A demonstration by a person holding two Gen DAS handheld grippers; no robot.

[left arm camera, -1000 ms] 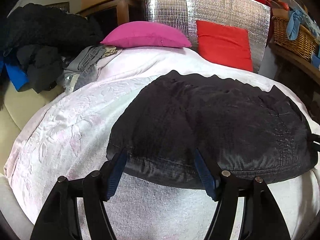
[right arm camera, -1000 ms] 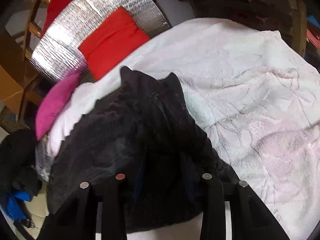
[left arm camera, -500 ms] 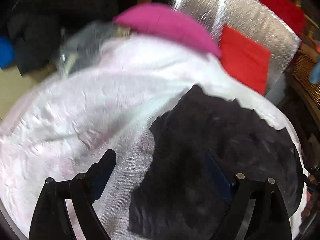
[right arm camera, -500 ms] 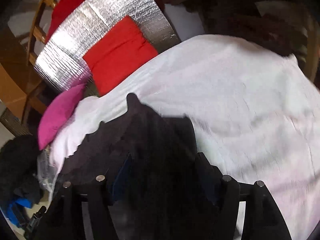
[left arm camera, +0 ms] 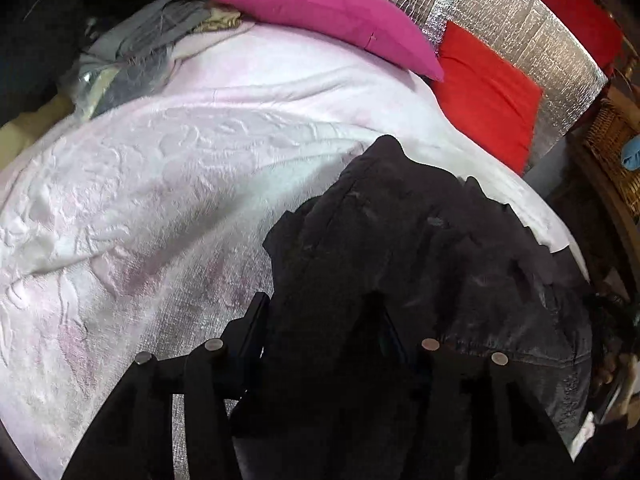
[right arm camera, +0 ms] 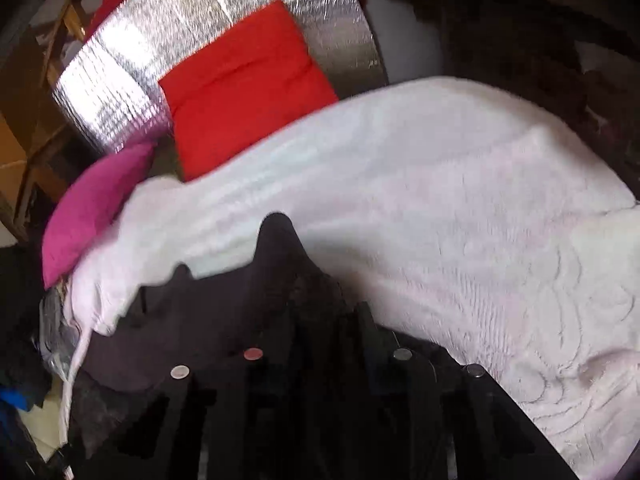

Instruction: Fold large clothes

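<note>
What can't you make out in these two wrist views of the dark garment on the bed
- Left wrist view: whether the left gripper pinches the dark garment; black cloth covers its closing jaws.
- Right wrist view: the right gripper, closing, merges with the cloth under motion blur.
- Both views: the garment's type; its near part is cut off.

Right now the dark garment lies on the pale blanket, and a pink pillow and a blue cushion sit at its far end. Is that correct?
Not quite: the cushion is red, not blue, as the left wrist view shows. The dark garment does lie on the pale blanket, with the pink pillow beyond.
</note>
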